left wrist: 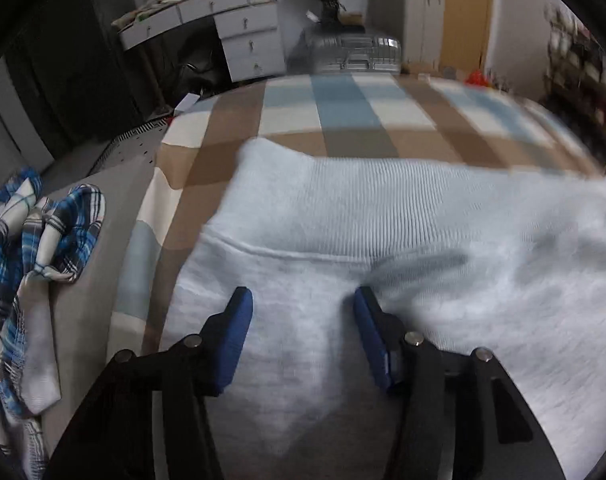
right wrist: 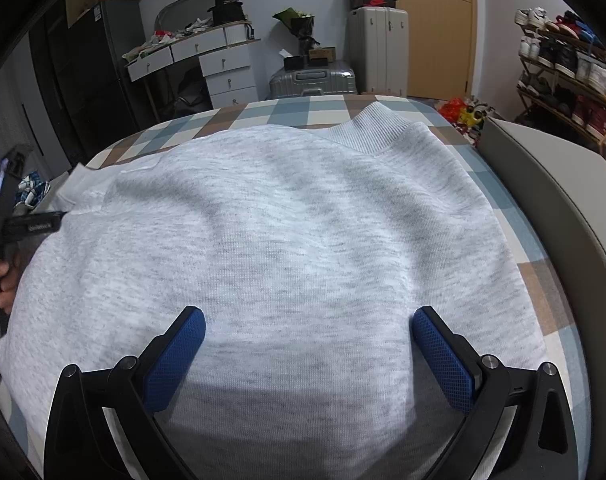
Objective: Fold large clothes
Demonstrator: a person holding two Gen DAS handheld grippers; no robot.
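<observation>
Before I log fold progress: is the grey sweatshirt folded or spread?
Spread: the grey sweatshirt lies flat across the checked bedspread, ribbed band showing.

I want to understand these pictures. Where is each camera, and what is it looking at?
Left wrist: sits on the left gripper, looks across the grey sweatshirt on the checked bed; its open blue fingers show.
Right wrist: sits on the right gripper, looks over the sweatshirt; its open fingers and the person's hand show.
Shared: sweatshirt, bed, silver suitcase.
</observation>
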